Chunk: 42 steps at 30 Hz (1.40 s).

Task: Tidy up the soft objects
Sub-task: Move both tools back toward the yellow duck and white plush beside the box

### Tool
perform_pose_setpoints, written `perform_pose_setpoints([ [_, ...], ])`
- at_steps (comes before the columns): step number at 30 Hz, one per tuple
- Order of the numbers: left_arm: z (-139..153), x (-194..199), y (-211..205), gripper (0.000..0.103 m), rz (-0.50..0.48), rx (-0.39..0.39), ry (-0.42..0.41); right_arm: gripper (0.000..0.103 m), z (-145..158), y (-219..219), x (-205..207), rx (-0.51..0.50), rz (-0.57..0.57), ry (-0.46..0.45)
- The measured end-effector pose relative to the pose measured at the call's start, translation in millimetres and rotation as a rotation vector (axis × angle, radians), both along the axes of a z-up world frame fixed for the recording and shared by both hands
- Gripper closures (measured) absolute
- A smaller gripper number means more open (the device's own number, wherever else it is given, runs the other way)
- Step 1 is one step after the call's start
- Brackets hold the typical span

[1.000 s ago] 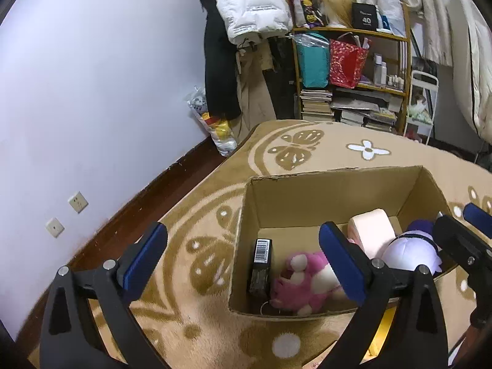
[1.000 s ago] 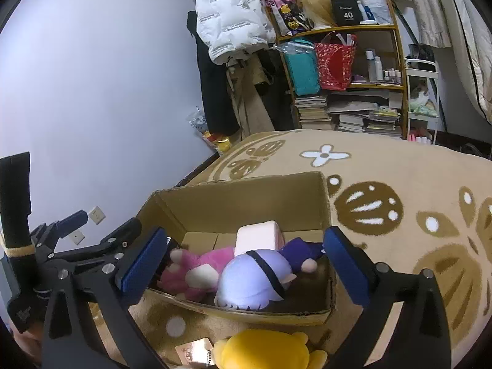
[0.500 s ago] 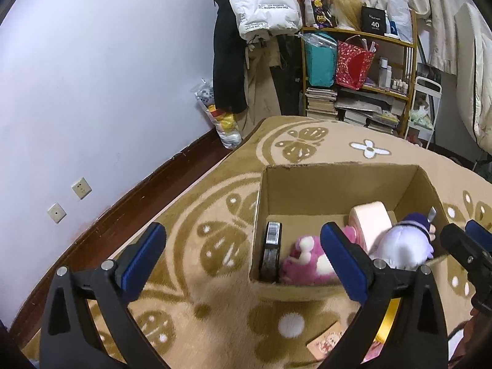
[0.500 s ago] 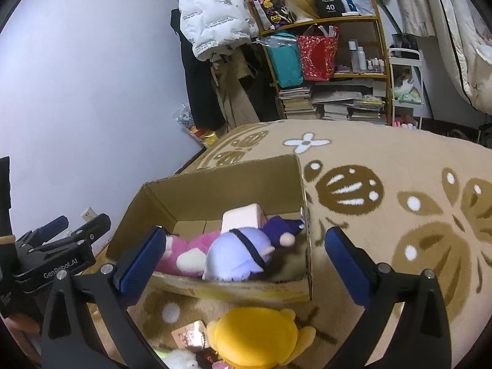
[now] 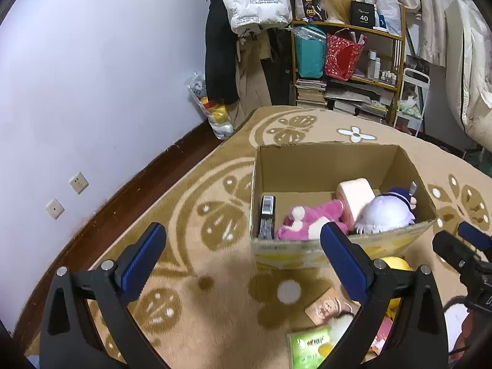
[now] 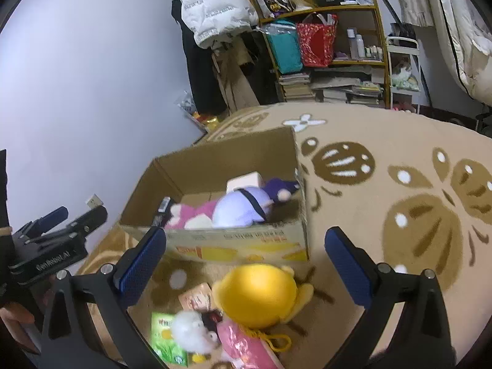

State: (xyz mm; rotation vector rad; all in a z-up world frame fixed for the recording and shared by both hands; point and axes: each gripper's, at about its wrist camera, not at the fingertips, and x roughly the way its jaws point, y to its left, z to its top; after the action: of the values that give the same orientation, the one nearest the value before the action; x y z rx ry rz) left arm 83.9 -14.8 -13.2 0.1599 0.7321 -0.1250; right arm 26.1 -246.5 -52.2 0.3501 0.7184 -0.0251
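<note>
An open cardboard box (image 5: 326, 166) (image 6: 215, 240) stands on the rug. It holds a pink plush (image 5: 307, 218) (image 6: 196, 212), a lavender plush (image 5: 384, 215) (image 6: 240, 209), a pale pink block (image 5: 355, 193) and a dark barcoded item (image 5: 267, 215). In front of the box lie a yellow plush (image 6: 258, 295), a small white plush (image 6: 190, 332), a pink packet (image 6: 246, 347), a green packet (image 6: 163, 338) and a tan card (image 6: 196, 298). My left gripper (image 5: 240, 264) is open and empty, left of the pile. My right gripper (image 6: 246, 264) is open and empty above the yellow plush.
A patterned beige rug (image 6: 384, 215) covers the floor. A wall with sockets (image 5: 78, 183) is at the left. A cluttered shelf (image 5: 347, 61) with bags and books and hanging coats (image 5: 221, 46) stand at the back. A bed edge (image 5: 473, 70) is at the right.
Both grippers have pulled back and up from the box. The floor pile with the yellow plush has come into fuller view. Both stay open and empty.
</note>
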Motion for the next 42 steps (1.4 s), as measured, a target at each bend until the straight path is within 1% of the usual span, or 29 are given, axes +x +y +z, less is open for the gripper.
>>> perform_pose_setpoints([
  [4,1,-7,4,0.003,-0.004,-0.004,0.021,0.000,-3,2,-9,0.007,0.005,0.024],
  [8,4,-15,10,0.003,-0.004,-0.024,0.021,0.000,-5,13,-17,-0.026,0.026,0.044],
  [11,4,-21,13,0.003,-0.008,-0.021,0.029,0.000,-7,23,-20,-0.049,0.053,0.056],
  [15,-1,-25,16,0.003,-0.011,-0.024,0.067,0.000,-11,39,-23,-0.083,0.099,0.077],
  [18,-8,-26,17,0.003,-0.019,-0.032,0.111,0.000,-13,47,-25,-0.132,0.106,0.086],
  [19,-9,-26,18,0.003,-0.021,-0.035,0.122,0.000,-14,51,-26,-0.142,0.124,0.085],
  [22,-18,-25,18,0.003,-0.017,-0.040,0.167,0.000,-17,56,-27,-0.135,0.154,0.093],
  [27,-35,-22,19,0.003,-0.006,-0.021,0.247,0.000,-27,64,-25,-0.108,0.198,0.126],
  [30,-42,-23,17,0.003,-0.012,-0.001,0.270,0.000,-35,73,-25,-0.121,0.238,0.148],
  [33,-49,-23,12,0.003,-0.032,0.022,0.293,0.010,-44,82,-22,-0.130,0.283,0.182],
  [35,-55,-22,10,0.003,-0.042,0.036,0.317,0.019,-51,87,-19,-0.128,0.310,0.203],
  [37,-62,-22,6,0.003,-0.052,0.050,0.347,0.024,-56,91,-17,-0.137,0.327,0.218],
  [42,-70,-22,2,0.003,-0.063,0.077,0.378,0.030,-63,100,-16,-0.142,0.367,0.239],
])
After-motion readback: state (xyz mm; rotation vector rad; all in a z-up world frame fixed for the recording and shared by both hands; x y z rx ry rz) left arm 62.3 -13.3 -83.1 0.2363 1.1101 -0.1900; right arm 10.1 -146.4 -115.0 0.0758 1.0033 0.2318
